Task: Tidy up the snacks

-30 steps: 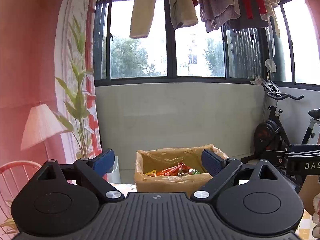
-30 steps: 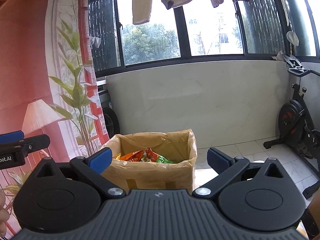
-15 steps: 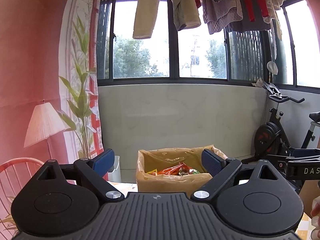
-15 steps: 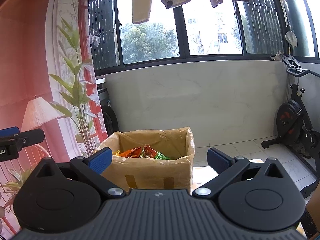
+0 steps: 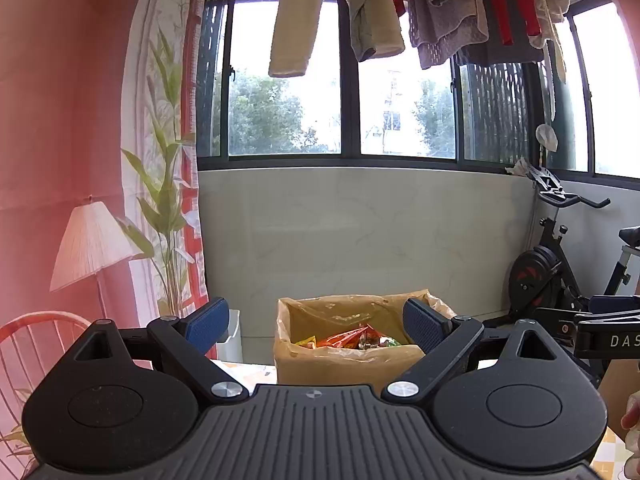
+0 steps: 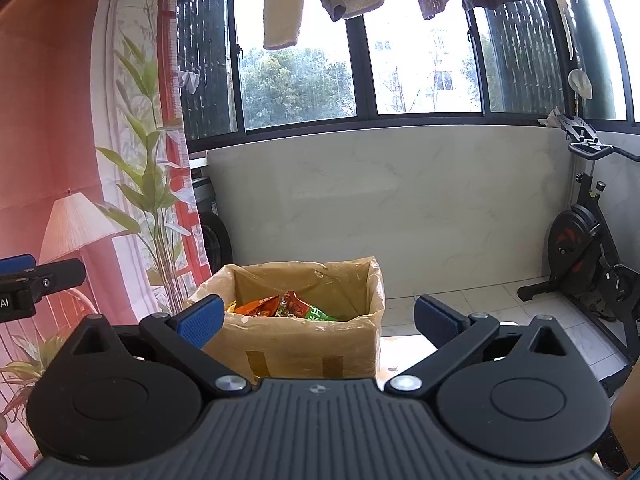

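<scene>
A cardboard box (image 5: 348, 364) lined with a plastic bag (image 5: 362, 312) stands ahead of both tools, and snack packets (image 5: 352, 338) in orange, red and green lie inside it. In the left wrist view the left tool (image 5: 316, 326) is level, its blue pads (image 5: 208, 324) spread wide with nothing between them; the box appears in the gap, nearer the right pad, well beyond the fingertips. In the right wrist view the right tool (image 6: 318, 320) is also wide and empty, and the box (image 6: 296, 344) sits behind its left pad (image 6: 200, 320), with the packets (image 6: 288, 306) showing over the rim. The box rests on a bench (image 6: 400, 354) with a pale patterned top. Each tool shows at the edge of the other's view: the right one at the right edge of the left view, the left one at the left edge of the right view. A fingertip (image 5: 632, 416) shows at the lower right of the left view. Behind stand a window (image 5: 344, 92) hung with laundry (image 5: 420, 8) and an exercise bike (image 6: 588, 248).
</scene>
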The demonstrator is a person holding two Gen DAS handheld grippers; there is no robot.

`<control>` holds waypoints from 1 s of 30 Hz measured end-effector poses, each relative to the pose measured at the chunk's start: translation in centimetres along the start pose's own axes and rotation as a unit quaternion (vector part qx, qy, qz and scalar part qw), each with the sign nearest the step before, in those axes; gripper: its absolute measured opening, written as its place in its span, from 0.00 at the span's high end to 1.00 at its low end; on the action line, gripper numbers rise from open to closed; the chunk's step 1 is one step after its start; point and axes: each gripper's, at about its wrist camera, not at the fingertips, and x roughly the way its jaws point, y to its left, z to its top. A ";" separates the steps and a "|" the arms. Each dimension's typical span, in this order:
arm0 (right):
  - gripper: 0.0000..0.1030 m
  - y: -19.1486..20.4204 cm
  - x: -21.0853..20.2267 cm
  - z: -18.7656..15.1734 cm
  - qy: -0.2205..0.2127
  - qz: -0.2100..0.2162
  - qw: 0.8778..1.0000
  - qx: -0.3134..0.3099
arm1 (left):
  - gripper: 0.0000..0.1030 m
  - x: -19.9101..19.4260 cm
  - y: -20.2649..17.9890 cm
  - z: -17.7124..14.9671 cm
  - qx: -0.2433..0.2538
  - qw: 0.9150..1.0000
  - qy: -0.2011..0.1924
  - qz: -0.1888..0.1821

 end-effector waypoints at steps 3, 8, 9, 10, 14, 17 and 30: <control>0.00 0.1 0.0 0.0 0.000 0.000 1.000 -0.004 | 0.08 0.0 0.0 0.0 0.000 1.000 0.000 0.000; 0.00 0.2 0.1 0.0 0.003 -0.001 1.000 -0.007 | 0.08 0.0 0.1 -0.1 -0.001 1.000 0.001 0.000; 0.00 0.2 0.1 0.0 0.003 -0.001 1.000 -0.007 | 0.08 0.0 0.1 -0.1 -0.001 1.000 0.001 0.000; 0.00 0.2 0.1 0.0 0.002 -0.001 1.000 -0.007 | 0.08 0.0 0.1 -0.1 -0.002 1.000 0.001 0.001; 0.00 0.2 0.1 0.0 0.003 0.002 1.000 -0.007 | 0.08 0.0 0.3 -0.2 -0.004 1.000 0.001 0.002; 0.00 0.3 0.1 -0.1 0.002 0.004 1.000 -0.008 | 0.07 0.0 0.3 -0.3 -0.004 1.000 0.002 0.001; 0.00 0.4 0.1 -0.3 0.005 0.009 1.000 -0.010 | 0.07 0.1 0.4 -0.3 -0.006 1.000 0.004 0.000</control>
